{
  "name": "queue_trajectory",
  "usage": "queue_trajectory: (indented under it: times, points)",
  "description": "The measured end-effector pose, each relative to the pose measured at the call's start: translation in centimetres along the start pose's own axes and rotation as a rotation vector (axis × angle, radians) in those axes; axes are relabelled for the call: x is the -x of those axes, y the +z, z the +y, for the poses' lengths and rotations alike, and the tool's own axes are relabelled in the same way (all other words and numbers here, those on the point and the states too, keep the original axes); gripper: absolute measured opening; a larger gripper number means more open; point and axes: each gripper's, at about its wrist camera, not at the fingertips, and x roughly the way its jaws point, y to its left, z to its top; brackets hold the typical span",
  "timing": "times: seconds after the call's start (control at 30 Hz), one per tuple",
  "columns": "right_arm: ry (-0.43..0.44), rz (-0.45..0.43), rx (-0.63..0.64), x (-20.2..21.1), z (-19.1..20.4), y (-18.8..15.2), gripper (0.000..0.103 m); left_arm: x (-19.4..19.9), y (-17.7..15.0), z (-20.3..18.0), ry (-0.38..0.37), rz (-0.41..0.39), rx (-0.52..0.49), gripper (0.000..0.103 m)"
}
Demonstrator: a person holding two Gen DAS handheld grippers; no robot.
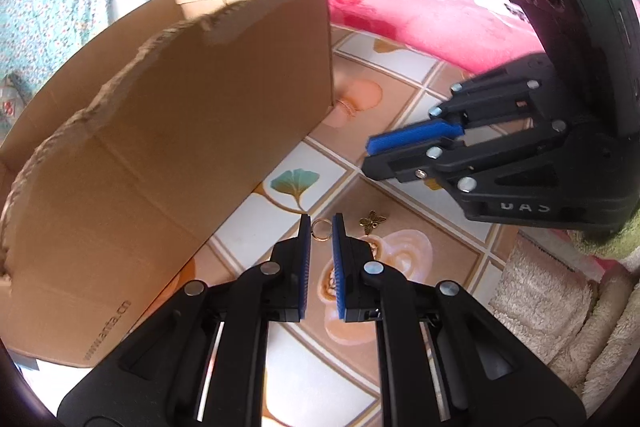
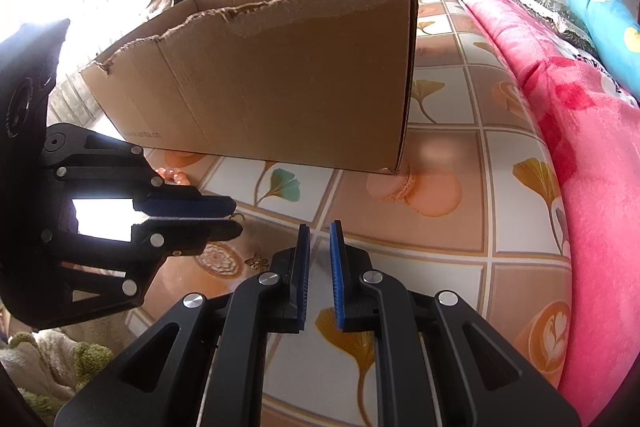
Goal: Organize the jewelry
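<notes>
A small gold ring (image 1: 320,229) lies on the patterned tablecloth, between the tips of my left gripper (image 1: 321,225), which is open and low over it. A bronze butterfly charm (image 1: 372,220) lies just right of the ring; it also shows in the right wrist view (image 2: 256,261). The left gripper appears in the right wrist view (image 2: 236,217) with its jaws a narrow gap apart. My right gripper (image 2: 319,233) is open and empty above the cloth; in the left wrist view (image 1: 368,157) it hovers to the right.
A large open cardboard box (image 1: 168,131) with a torn top edge stands on the tablecloth (image 2: 440,227) to the left and behind. A pink blanket (image 2: 580,147) borders the right. A fluffy beige cloth (image 1: 560,307) lies at the near right.
</notes>
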Motion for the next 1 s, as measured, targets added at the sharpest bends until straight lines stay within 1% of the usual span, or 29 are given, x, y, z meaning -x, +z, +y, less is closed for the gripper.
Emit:
queue_trajectory:
  times: [0.1, 0.2, 0.27, 0.33, 0.43, 0.77, 1.0]
  points:
    - [0.067, 0.003, -0.018, 0.3, 0.4, -0.1, 0.011, 1.0, -0.5, 0.6, 0.015, -0.016, 0.033, 0.010]
    - [0.061, 0.018, 0.006, 0.1, 1.2, -0.2, 0.011, 1.7, -0.9, 0.8, 0.026, -0.026, 0.069, 0.010]
    - [0.060, 0.031, -0.003, -0.3, 1.6, -0.1, 0.019, 2.0, -1.1, 1.0, 0.028, -0.030, 0.088, 0.010]
    - [0.070, 0.035, -0.011, -0.5, 2.0, 0.0, 0.019, 2.3, -1.3, 1.1, 0.039, -0.034, 0.098, 0.010]
    - [0.058, 0.037, -0.004, -0.6, 2.9, 0.0, 0.020, 2.6, -1.5, 1.4, 0.048, -0.043, 0.113, 0.010]
    - [-0.060, 0.035, 0.074, -1.1, 5.6, -0.1, 0.020, 3.1, -2.4, 2.1, 0.039, -0.067, 0.144, 0.010]
    - [-0.064, 0.036, 0.074, -1.4, 5.9, 0.0, 0.014, 3.2, -2.7, 2.5, 0.040, -0.077, 0.163, 0.010]
